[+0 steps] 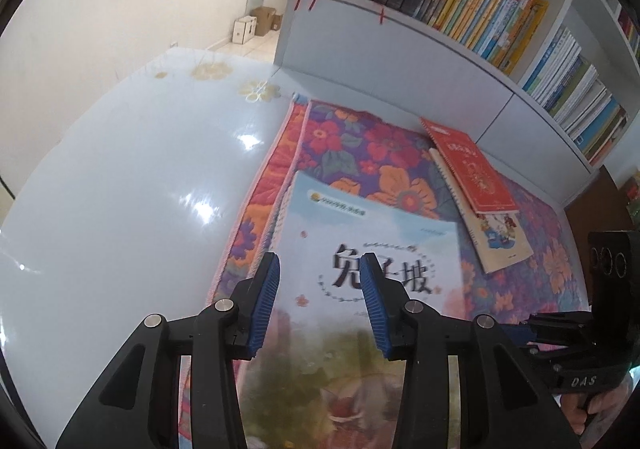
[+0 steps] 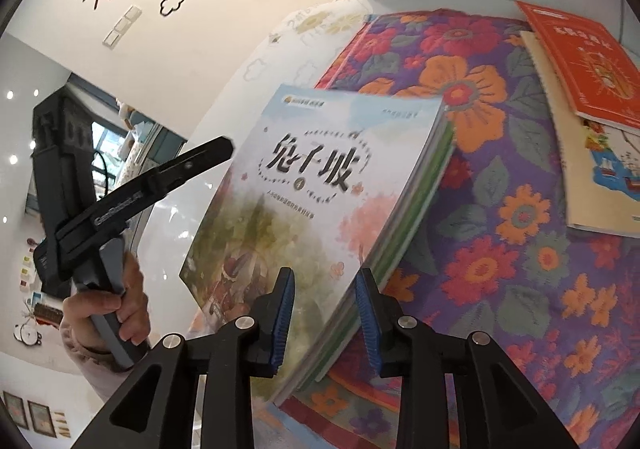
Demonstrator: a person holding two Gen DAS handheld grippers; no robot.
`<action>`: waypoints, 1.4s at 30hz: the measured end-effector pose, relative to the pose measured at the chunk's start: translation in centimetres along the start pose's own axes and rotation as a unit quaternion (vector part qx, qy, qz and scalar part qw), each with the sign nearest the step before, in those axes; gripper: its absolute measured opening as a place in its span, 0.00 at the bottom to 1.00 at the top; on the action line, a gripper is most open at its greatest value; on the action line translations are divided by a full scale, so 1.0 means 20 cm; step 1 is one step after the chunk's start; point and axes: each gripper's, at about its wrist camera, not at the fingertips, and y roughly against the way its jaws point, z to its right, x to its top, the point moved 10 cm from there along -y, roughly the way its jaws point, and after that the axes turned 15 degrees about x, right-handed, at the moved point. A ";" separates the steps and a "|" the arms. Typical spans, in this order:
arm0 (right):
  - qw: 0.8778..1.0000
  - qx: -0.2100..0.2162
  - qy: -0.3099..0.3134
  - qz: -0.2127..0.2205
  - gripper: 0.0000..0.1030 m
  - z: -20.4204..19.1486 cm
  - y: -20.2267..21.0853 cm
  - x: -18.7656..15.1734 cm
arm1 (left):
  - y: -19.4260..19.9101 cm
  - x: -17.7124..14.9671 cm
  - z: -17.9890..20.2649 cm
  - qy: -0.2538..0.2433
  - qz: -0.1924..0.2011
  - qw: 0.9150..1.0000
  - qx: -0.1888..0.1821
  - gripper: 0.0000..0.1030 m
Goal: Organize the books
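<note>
Right hand-held gripper (image 2: 326,313) open astride tilted book (image 2: 320,185) edge; close squarely. Left hand-held gripper (image 1: 320,301) open above.

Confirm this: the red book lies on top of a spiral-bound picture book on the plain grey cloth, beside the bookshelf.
Wrong in one respect: the cloth is not plain grey. The red paperback book does lie on the spiral-bound picture book beside the white bookshelf, but on a purple cloth with orange and red flowers, as the right wrist view shows.

Right hand-held gripper (image 2: 325,313) straddles tilted book (image 2: 320,201).
</note>
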 end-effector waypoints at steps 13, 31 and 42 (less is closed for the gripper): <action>0.994 -0.001 -0.039 0.106 0.32 0.26 0.60 0.03 | 0.21 0.11 0.62 -0.038 0.045 0.997 -0.044 0.38; 0.960 -0.067 -0.036 0.271 0.41 1.08 1.39 0.32 | -0.34 0.16 1.44 0.002 0.014 0.997 -0.078 0.44; 0.962 -0.116 -0.014 0.245 0.40 1.39 0.95 0.52 | -0.61 0.14 1.45 -0.062 0.058 0.996 -0.016 0.43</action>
